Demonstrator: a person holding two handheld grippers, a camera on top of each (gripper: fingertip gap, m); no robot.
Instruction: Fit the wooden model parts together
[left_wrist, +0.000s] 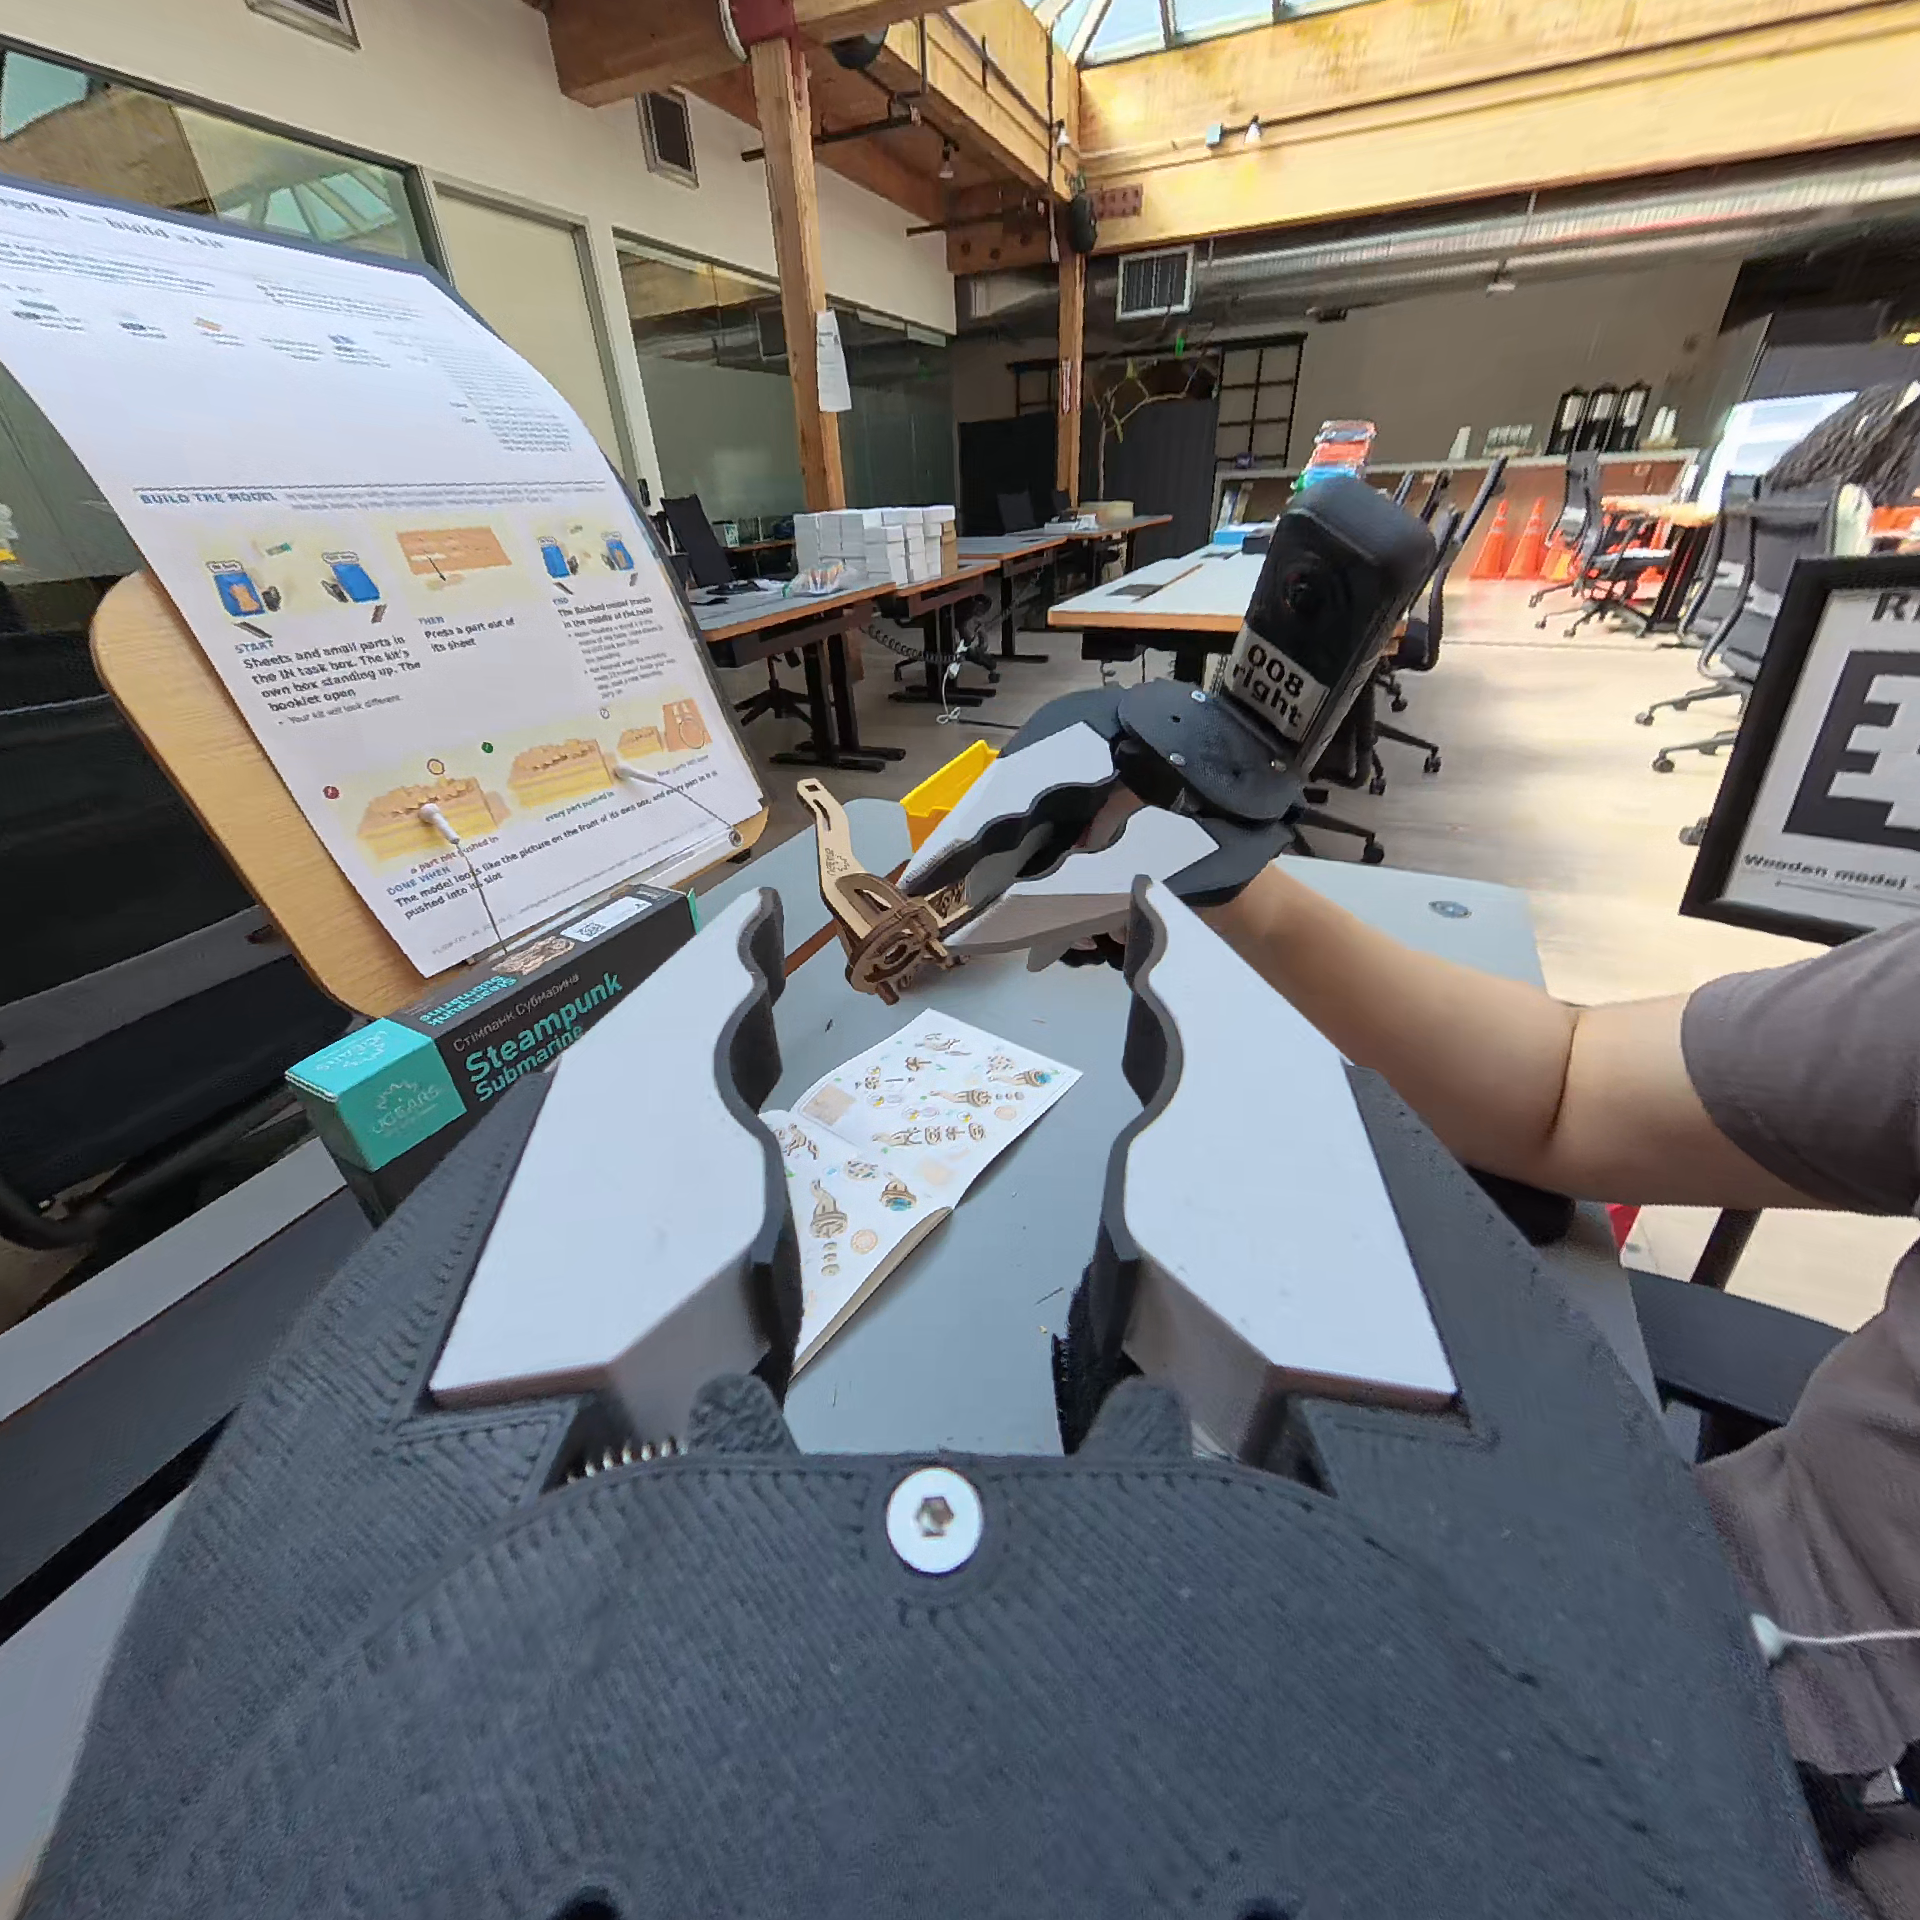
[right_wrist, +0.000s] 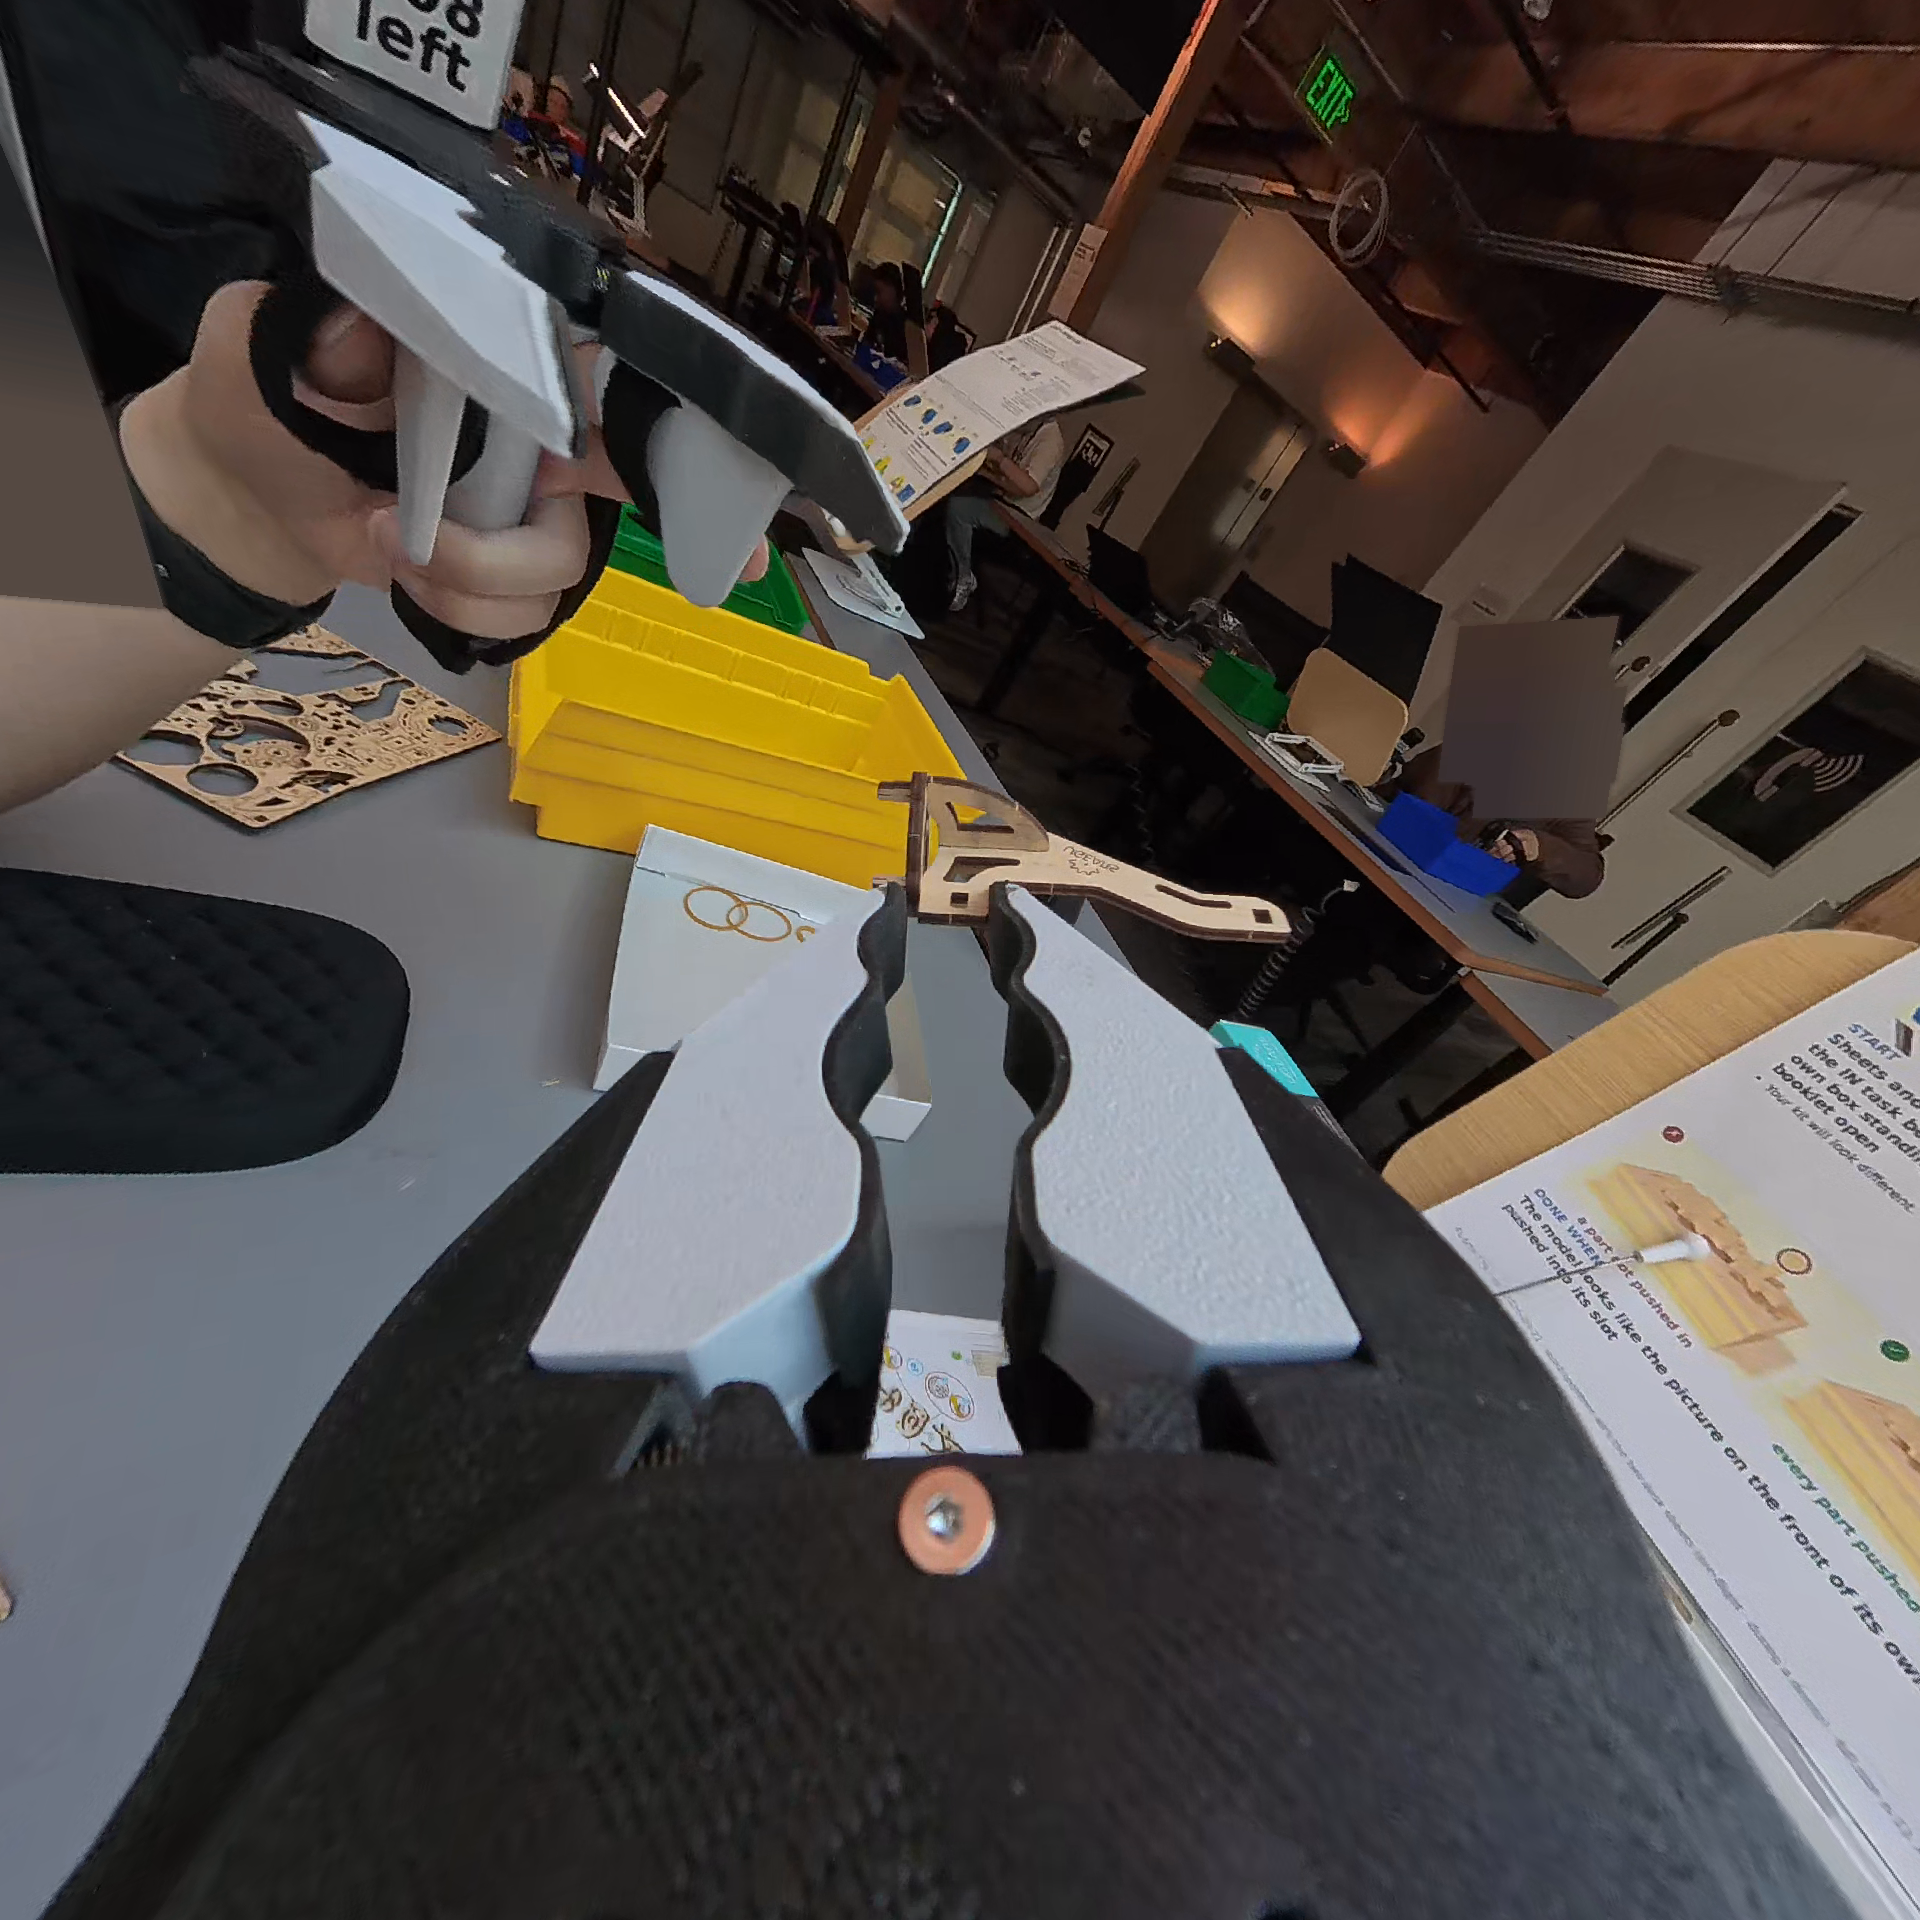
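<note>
The right gripper (left_wrist: 940, 914) pinches the wooden model (left_wrist: 883, 925) above the open booklet (left_wrist: 925, 1132), over the grey table (left_wrist: 987, 1351). The left gripper (left_wrist: 951, 961) hangs wide apart, empty. Nearby: yellow bin (right_wrist: 707, 727), punched sheet (right_wrist: 301, 727), white box (right_wrist: 717, 966), kit box (left_wrist: 468, 1060).

Both grippers: left gripper (left_wrist: 951, 1049) and right gripper (right_wrist: 945, 899) have textured black bodies, grey fingers (left_wrist: 613, 1174), wavy black pads, hex screw (left_wrist: 934, 1518); grey sleeve (left_wrist: 1808, 1070).
</note>
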